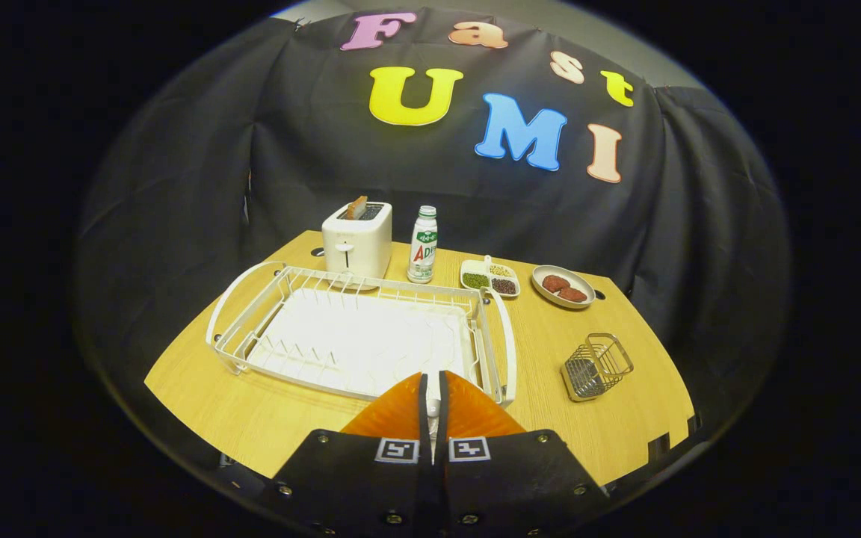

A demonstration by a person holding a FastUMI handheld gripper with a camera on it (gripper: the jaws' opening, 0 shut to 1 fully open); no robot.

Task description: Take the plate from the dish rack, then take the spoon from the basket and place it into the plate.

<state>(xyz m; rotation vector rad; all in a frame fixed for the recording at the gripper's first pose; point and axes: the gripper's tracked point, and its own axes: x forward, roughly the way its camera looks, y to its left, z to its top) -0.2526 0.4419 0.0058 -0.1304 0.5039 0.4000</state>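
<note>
Your wooden table (266,407) carries a white dish rack (359,336), toaster (356,240), bottle (423,245), divided snack tray (489,279), patty dish (563,287), wire basket (596,366).

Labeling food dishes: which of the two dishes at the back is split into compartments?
The white rectangular dish beside the bottle: three sections of beans or grains. The round plate further right is undivided, holding reddish patties.

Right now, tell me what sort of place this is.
Probably a staged kitchen tabletop in a recording booth: a dish rack, a toaster holding bread, and a plate of food sit there. The gripper is nearly closed on something thin.
</note>
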